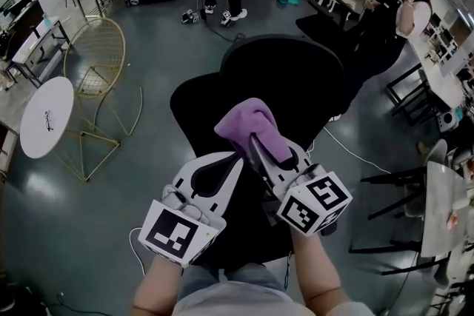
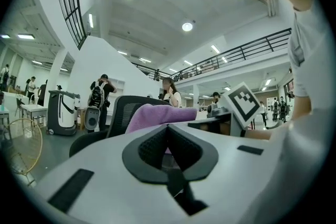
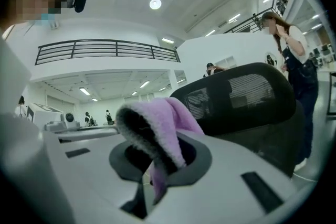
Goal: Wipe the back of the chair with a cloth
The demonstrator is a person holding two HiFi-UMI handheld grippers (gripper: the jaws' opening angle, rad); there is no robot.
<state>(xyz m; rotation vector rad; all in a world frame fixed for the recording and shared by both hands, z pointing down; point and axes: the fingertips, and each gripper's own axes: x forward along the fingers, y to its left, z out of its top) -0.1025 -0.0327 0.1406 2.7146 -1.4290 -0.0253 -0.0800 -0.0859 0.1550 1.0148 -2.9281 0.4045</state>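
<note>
- Right gripper (image 1: 259, 148) clamps a bunched purple fleecy cloth (image 1: 250, 120), held above the seat, near the black mesh office chair's backrest (image 1: 285, 66) but apparently not touching it.
- Left gripper (image 1: 231, 160), jaws together, carries nothing.
- Wiping seems unstarted; the whole backrest remains.

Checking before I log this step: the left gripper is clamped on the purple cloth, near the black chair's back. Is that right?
Wrong gripper. The right gripper is the one clamped on the purple cloth, near the black chair's back. The right gripper view shows the cloth between its jaws. The left gripper is shut on nothing.
</note>
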